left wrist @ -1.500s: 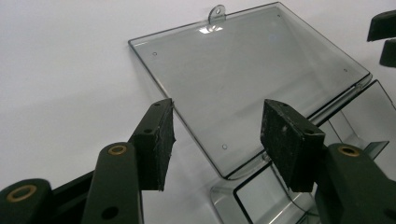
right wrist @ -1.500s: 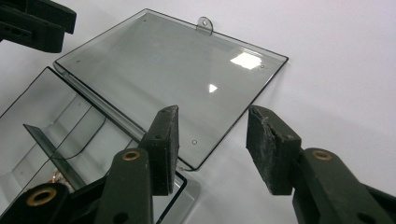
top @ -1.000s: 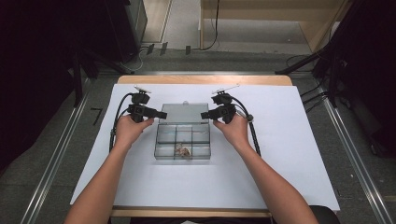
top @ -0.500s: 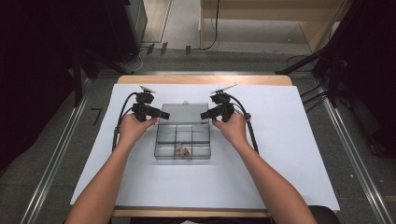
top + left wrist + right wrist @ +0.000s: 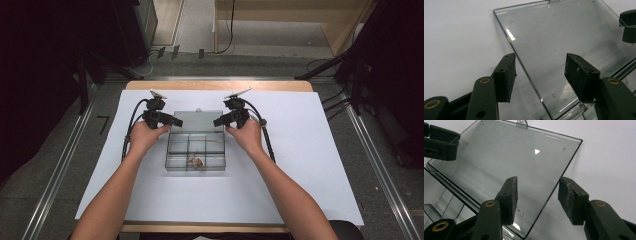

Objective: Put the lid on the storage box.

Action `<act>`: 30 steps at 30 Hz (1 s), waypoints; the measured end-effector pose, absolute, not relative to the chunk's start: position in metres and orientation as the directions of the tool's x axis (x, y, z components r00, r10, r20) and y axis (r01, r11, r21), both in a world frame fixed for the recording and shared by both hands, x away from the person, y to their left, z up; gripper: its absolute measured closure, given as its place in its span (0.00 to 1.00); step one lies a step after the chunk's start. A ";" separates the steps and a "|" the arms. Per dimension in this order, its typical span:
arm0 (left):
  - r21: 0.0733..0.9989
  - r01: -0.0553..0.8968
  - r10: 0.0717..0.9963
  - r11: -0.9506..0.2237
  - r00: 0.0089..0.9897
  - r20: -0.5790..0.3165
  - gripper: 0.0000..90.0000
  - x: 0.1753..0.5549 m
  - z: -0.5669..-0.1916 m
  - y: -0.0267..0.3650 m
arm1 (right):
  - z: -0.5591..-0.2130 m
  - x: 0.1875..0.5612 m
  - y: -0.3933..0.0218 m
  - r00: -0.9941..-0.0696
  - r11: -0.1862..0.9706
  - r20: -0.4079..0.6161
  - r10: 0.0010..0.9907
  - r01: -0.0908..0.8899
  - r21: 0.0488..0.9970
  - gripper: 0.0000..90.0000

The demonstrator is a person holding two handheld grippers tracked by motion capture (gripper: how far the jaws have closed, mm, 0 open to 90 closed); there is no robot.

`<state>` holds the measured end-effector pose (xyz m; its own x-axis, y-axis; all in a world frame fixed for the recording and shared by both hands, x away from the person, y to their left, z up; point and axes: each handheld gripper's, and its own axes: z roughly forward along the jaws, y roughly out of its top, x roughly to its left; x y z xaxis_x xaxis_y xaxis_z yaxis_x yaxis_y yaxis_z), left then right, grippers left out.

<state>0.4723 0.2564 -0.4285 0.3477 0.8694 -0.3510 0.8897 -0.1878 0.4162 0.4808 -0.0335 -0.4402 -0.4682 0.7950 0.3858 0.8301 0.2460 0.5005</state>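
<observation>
So my left gripper and right gripper have both just been opening, jaws spread astride the side edges of the clear box's flipped-back lid, mid-table on white paper.

White sheet covers wooden table.

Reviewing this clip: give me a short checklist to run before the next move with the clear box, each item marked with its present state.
1. Lid folded fully back, lying flat on the white sheet: ok.
2. Left claw open, straddling the lid's edge, jaws just widened: ok.
3. Right claw open, straddling the opposite edge, jaws just widened: ok.
4. Box sits square on the sheet: ok.
5. Small parts in the near middle compartment: ok.
6. Other compartments empty: cannot tell.
</observation>
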 end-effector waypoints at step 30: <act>0.357 0.919 0.861 -0.167 0.312 -0.401 0.44 0.480 -0.427 0.252 | -0.443 0.488 -0.033 -0.384 0.172 0.493 0.781 0.891 0.421 0.51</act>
